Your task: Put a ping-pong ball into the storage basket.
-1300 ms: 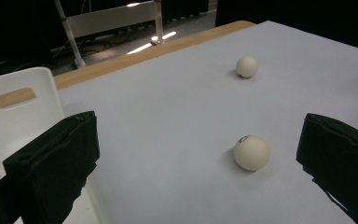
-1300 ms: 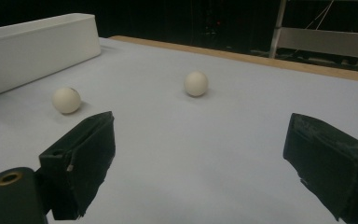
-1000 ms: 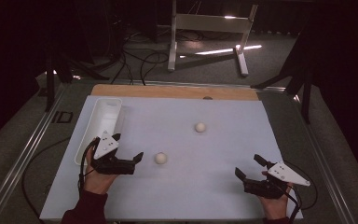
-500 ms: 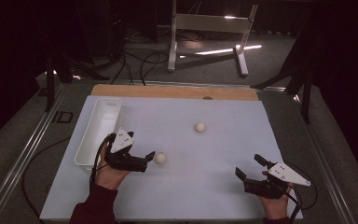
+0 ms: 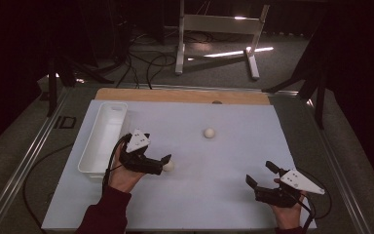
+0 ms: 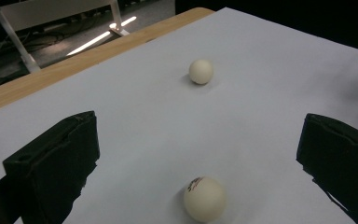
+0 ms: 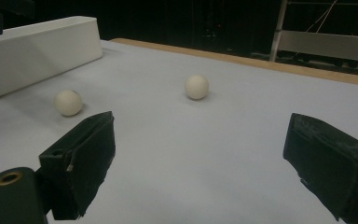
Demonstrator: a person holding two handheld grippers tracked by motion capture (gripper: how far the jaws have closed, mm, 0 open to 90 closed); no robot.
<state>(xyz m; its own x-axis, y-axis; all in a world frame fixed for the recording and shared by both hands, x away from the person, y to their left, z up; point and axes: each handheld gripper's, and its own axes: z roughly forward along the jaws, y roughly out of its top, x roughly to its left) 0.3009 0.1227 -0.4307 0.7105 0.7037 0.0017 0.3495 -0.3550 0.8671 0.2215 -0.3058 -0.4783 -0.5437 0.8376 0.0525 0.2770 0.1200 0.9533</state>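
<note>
Two white balls lie on the white sheet. The near ball point(image 5: 168, 166) point(image 6: 204, 199) point(image 7: 68, 102) rests between the wide-apart jaws of my left gripper point(image 5: 164, 162) point(image 6: 200, 158), which is open; nothing grips it. The far ball point(image 5: 209, 132) point(image 6: 201, 71) point(image 7: 196, 87) sits alone toward the middle of the sheet. My right gripper point(image 5: 260, 175) point(image 7: 200, 158) is open near the front right of the sheet, with nothing between its jaws.
A long white tray point(image 5: 103, 139) point(image 7: 37, 49) stands along the left edge of the sheet, just behind my left hand. A wooden strip point(image 5: 182, 95) borders the far edge. A metal stand point(image 5: 214, 29) and cables lie on the floor beyond the table.
My left gripper has moved right and forward from beside the tray until its open jaws straddle the near ball. The right gripper has stayed put.
</note>
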